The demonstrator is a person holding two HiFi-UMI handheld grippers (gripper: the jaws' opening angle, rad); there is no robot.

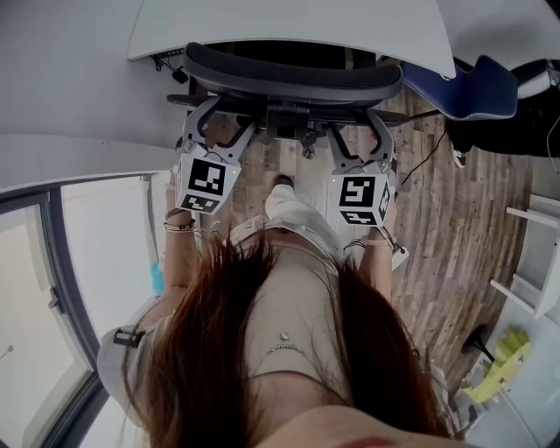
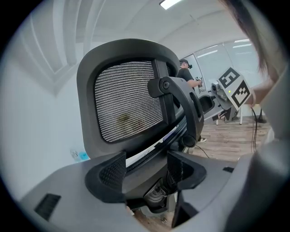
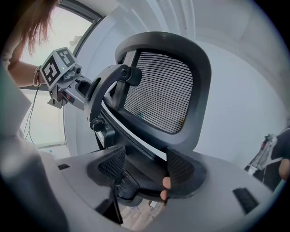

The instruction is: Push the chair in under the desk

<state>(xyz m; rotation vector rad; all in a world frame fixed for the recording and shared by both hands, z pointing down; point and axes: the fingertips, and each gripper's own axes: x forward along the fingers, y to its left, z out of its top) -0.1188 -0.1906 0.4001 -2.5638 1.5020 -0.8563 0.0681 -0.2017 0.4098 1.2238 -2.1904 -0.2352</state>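
The black office chair's curved backrest (image 1: pixel 293 79) sits under the edge of the white desk (image 1: pixel 289 26) in the head view. My left gripper (image 1: pixel 223 118) and right gripper (image 1: pixel 360 131) are up against the back of the chair, on either side of its central spine, both open. In the left gripper view the mesh back (image 2: pixel 129 99) towers just ahead, and the left gripper (image 2: pixel 147 170) has the lower frame between its spread jaws. The right gripper view shows the mesh back (image 3: pixel 163 90) the same way, with the right gripper (image 3: pixel 145 165) open around the frame. The seat is hidden.
A blue chair (image 1: pixel 472 87) stands at the desk's right end, with a cable (image 1: pixel 429 157) on the wooden floor. A glass wall (image 1: pixel 52 289) runs along the left. White shelving (image 1: pixel 534 254) and a yellow-green object (image 1: pixel 503 363) are at the right. A person (image 2: pixel 186 74) stands far off.
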